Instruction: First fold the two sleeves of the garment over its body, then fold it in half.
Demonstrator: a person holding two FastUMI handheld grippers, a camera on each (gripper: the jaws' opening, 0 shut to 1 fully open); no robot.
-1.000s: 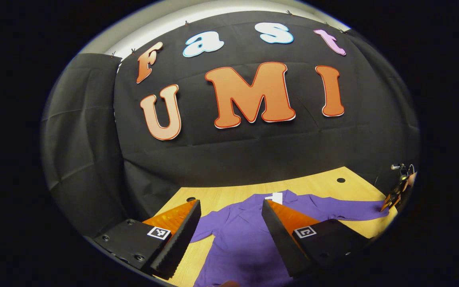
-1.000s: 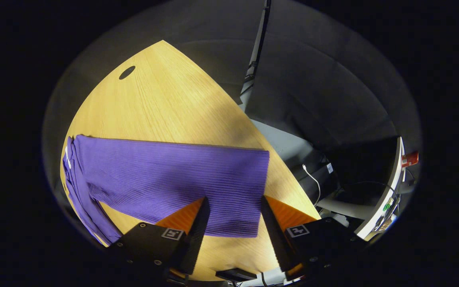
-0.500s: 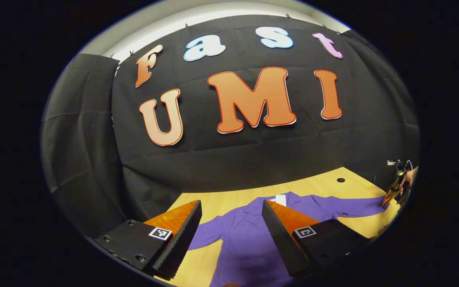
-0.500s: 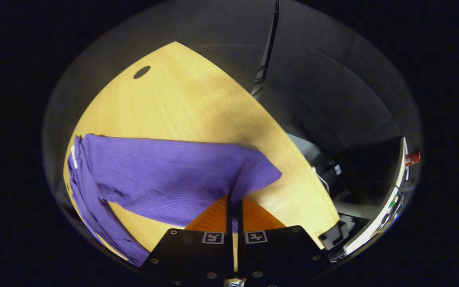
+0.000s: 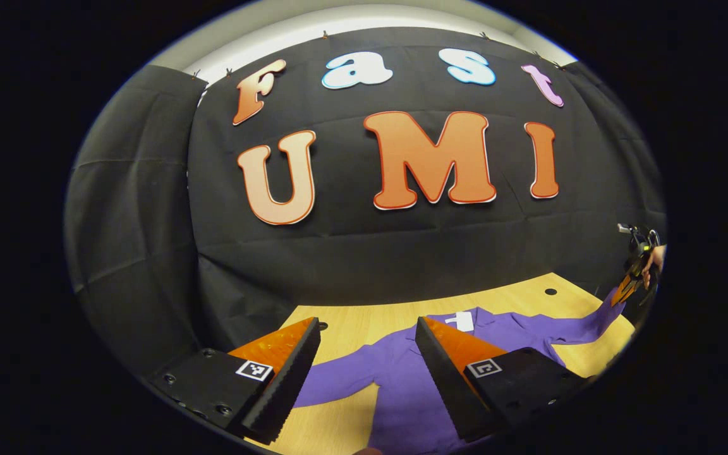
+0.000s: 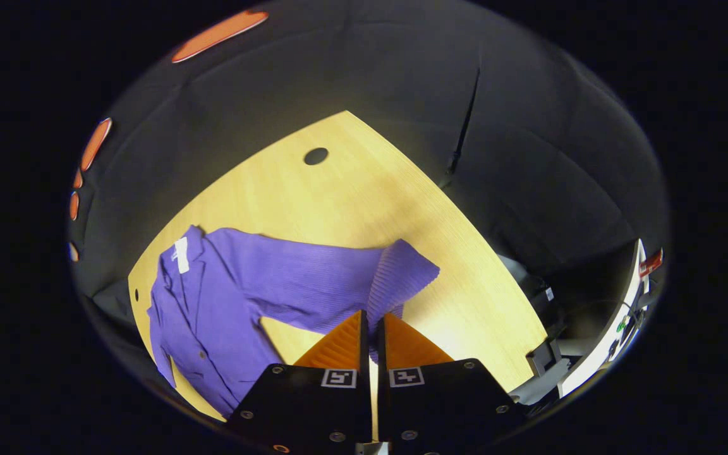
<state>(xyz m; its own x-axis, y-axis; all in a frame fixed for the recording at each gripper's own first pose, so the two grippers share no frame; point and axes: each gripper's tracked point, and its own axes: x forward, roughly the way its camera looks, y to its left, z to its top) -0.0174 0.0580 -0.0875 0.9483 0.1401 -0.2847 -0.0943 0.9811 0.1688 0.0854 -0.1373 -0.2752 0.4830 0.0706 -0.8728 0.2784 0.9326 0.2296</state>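
Right gripper view: your right gripper pinches one sleeve's cuff, lifted off the table; the shirt lies flat; left gripper hovers unclenched; first fold underway; next, carry the cuff over the body.

Wooden table (light grain) bears a purple garment.

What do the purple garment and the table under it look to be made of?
The purple ribbed garment looks like a soft knit with a matte finish: fine parallel ribs run along the sleeve, and it drapes limply where the right tool is shut on its cuff. The pale yellow tabletop looks like wood or wood-pattern laminate, smooth with a light sheen and straight grain lines; which one is unclear.
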